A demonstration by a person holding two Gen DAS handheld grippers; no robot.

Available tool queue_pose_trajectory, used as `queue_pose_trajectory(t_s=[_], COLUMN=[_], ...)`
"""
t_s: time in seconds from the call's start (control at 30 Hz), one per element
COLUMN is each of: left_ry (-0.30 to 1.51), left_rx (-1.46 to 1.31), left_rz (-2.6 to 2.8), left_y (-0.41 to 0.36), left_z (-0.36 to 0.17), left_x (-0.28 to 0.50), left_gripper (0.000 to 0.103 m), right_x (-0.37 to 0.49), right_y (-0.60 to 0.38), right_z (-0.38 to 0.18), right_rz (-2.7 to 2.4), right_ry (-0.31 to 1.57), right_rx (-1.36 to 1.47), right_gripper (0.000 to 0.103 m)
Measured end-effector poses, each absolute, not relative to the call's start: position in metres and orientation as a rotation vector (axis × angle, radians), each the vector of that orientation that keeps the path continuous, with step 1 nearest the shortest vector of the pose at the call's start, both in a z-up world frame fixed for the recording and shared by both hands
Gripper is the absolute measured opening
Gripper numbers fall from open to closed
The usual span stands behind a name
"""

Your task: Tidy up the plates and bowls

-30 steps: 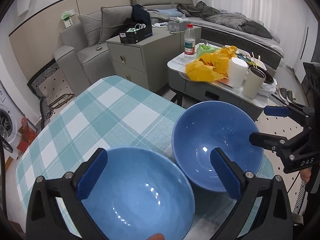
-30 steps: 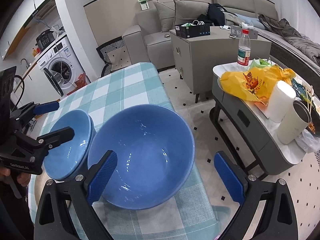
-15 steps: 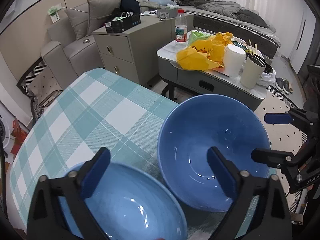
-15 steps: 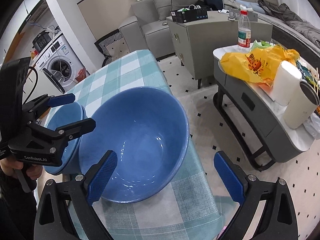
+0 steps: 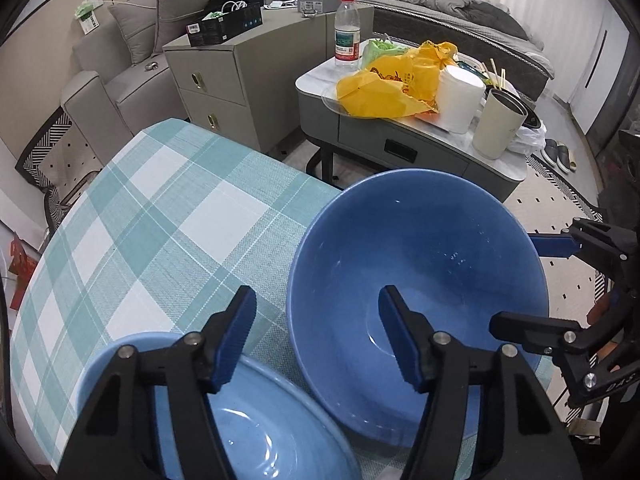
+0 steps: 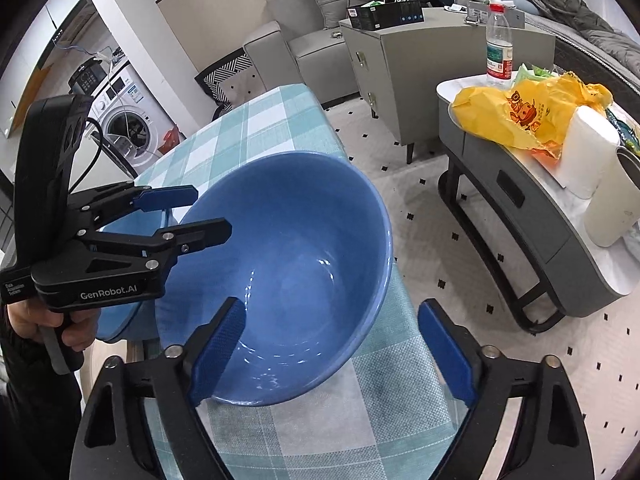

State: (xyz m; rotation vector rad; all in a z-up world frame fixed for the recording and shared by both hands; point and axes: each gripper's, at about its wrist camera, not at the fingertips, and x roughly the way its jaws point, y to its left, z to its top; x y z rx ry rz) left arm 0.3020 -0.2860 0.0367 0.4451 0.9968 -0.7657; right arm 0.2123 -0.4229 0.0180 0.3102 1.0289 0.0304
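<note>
Clearly both grippers, left gripper (image 5: 318, 334) and right gripper (image 6: 340, 354), stand wide and hold nothing, straddling opposite rims of the dark blue bowl (image 6: 292, 268) on the checked table (image 5: 160, 216). It probably touches the lighter bowl (image 5: 256, 428); pinch one rim squarely before nesting.

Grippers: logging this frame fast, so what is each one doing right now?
Left gripper: open, fingers straddling the dark blue ceramic bowl's rim, not clamped.
Right gripper: open, fingers either side of that bowl's near edge, holding nothing.
</note>
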Motion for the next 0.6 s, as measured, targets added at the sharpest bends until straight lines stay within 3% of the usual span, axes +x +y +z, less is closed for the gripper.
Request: queue_pose_trajectory(t_s=[0.07, 0.17, 0.6], left_ry=[1.005, 1.018, 1.025], left_rx=[0.456, 0.461, 0.479], left_rz=[-0.778, -0.805, -0.864], left_y=[-0.288, -0.292, -0.306], left_z=[0.035, 0.032, 0.029], left_x=[0.301, 0.297, 0.278], left_gripper=[0.063, 0.054, 0.051], right_x=[0.212, 0.211, 0.195], right_y=[-0.421, -0.419, -0.431], right_z=[0.017, 0.017, 0.020], right_rz=[0.036, 0.036, -0.007], right_ry=[1.033, 1.029, 1.025], right_rx=[0.308, 0.303, 0.309], right_gripper=[0.082, 0.082, 0.080])
